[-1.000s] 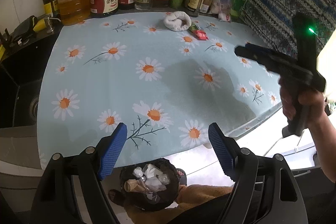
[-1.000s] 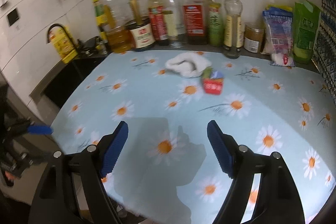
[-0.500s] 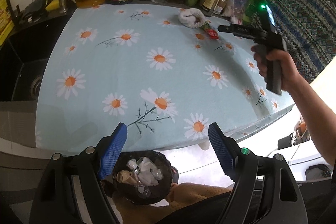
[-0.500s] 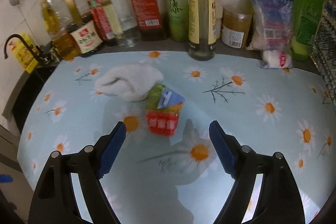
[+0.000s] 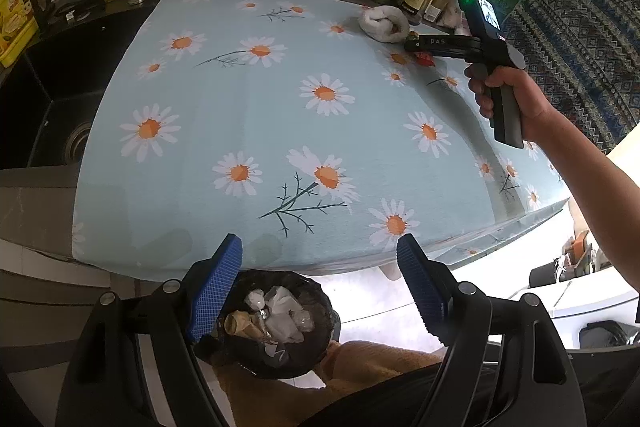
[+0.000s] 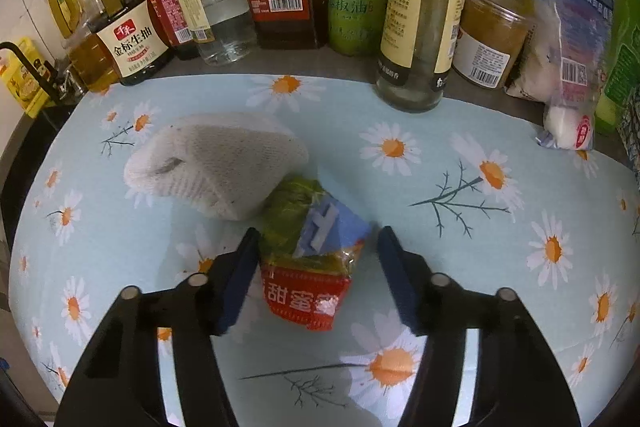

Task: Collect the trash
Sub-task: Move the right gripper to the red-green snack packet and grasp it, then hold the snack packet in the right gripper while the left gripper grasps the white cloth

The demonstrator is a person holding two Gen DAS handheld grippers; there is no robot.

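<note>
A counter covered by a pale blue daisy-print cloth (image 5: 248, 99) carries a rolled white rag (image 6: 216, 163), a crumpled snack wrapper (image 6: 312, 255) touching it, and, along the back edge, bottles (image 6: 420, 7), apparently seasonings.

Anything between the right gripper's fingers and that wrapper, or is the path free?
Nothing. In the right wrist view the open right gripper already straddles the wrapper; only bare tablecloth shows in the gaps. The white cloth lies just behind.
</note>
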